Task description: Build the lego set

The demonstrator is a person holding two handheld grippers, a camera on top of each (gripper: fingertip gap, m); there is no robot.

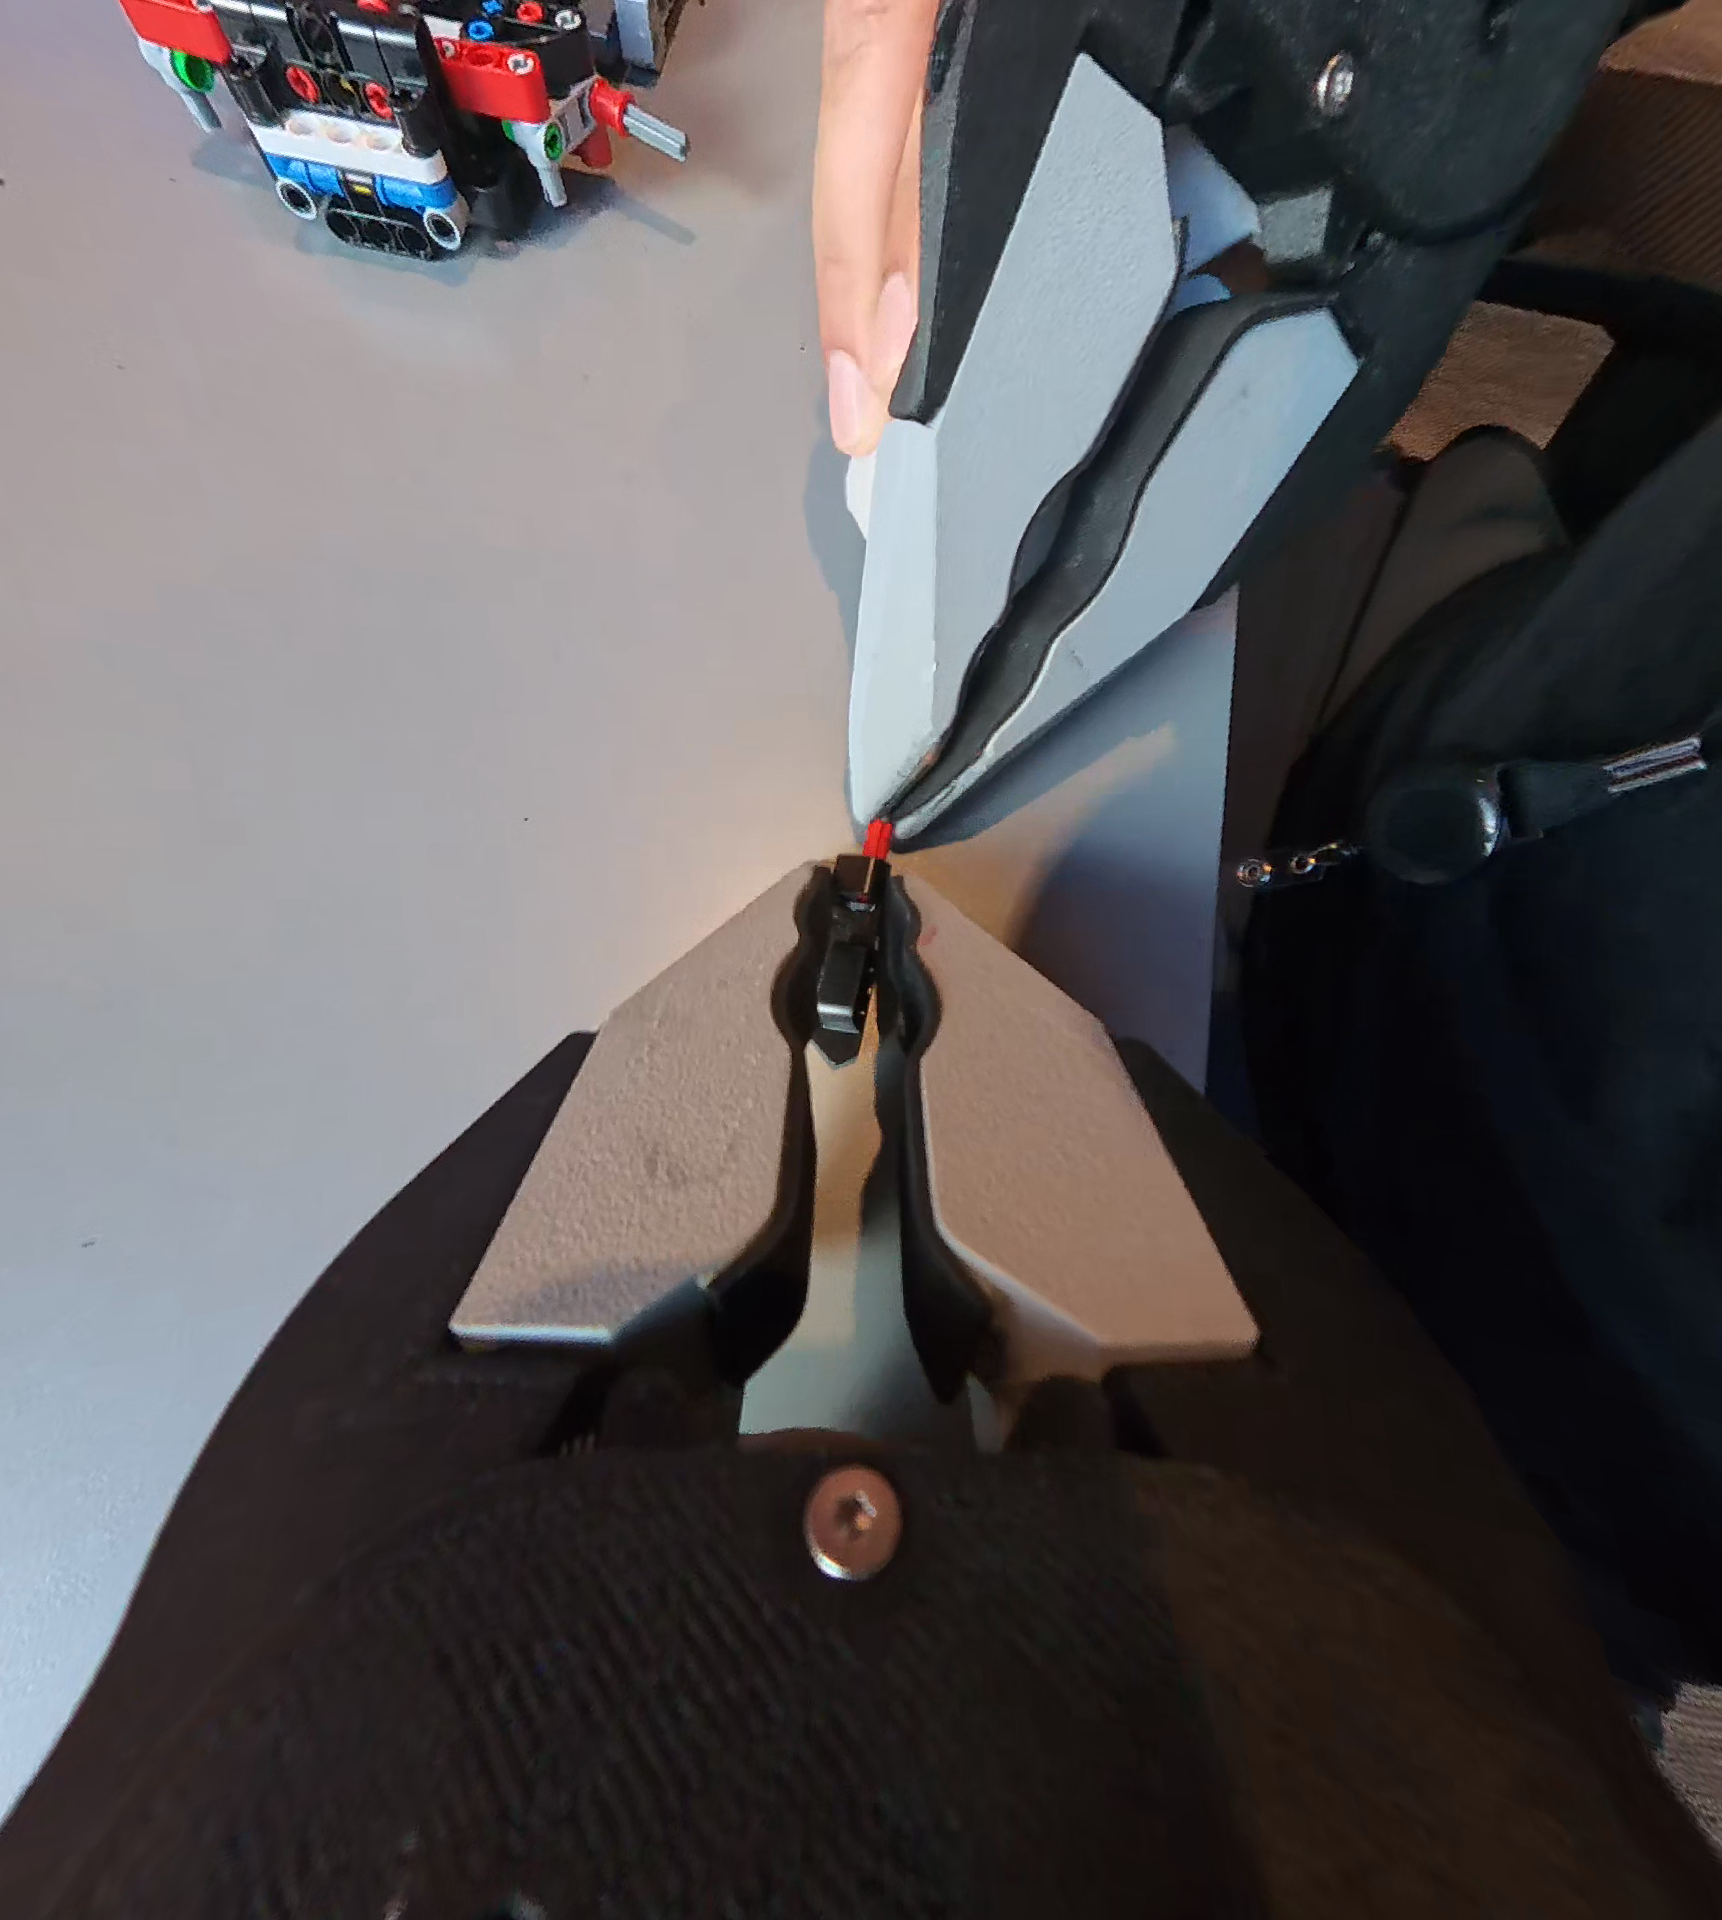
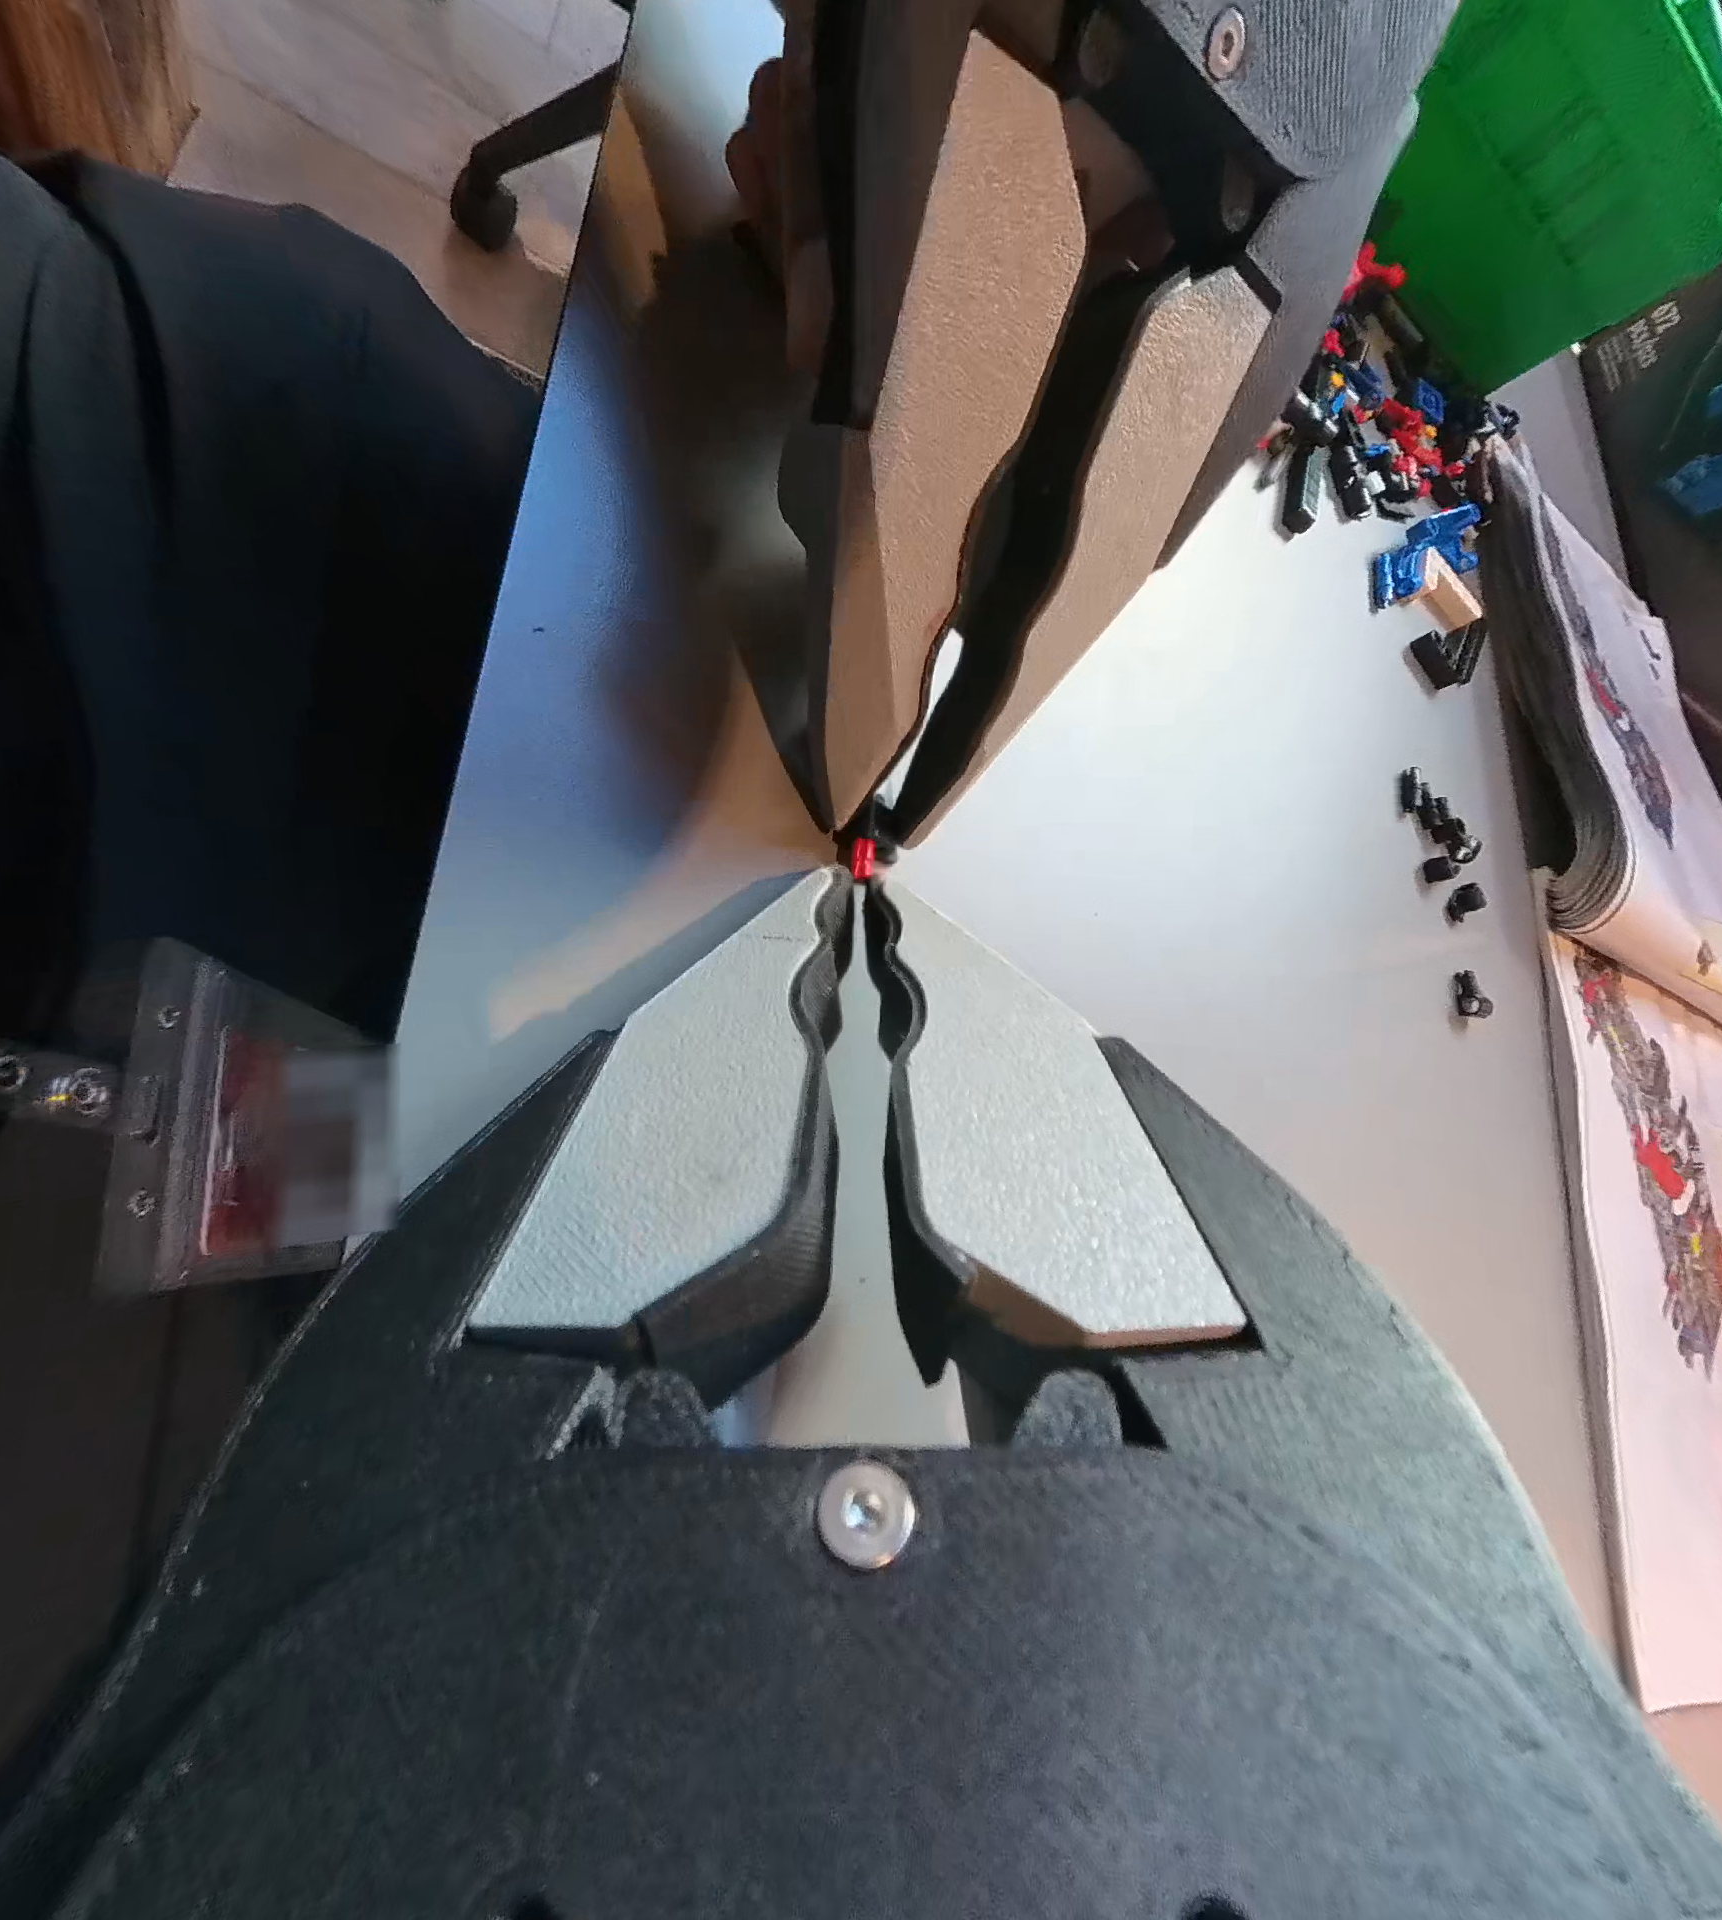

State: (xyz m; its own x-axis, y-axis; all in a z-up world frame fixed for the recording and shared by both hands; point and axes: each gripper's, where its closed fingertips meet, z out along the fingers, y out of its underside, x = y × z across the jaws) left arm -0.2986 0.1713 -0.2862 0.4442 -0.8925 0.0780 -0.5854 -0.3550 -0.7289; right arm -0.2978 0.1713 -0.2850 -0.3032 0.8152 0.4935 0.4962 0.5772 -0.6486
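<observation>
My left claw [image 1: 852, 894] pinches a small black angular piece [image 1: 844, 971] upright between its tips; my right claw [image 2: 862, 899] clamps a short red pin [image 2: 862, 856], its free end meeting the black piece above the pale tabletop [image 1: 317, 727]; the half-built red, black, white and blue model [image 1: 389, 114] sits well apart.

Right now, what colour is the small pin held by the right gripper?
Red. The pin in the right gripper shows best in the left wrist view.

Both the left gripper [image 1: 852, 888] and the right gripper [image 2: 857, 883] have pale grey wedge fingers edged with wavy black pads, black textured bodies and one silver screw behind them; dark clothing beside them
</observation>
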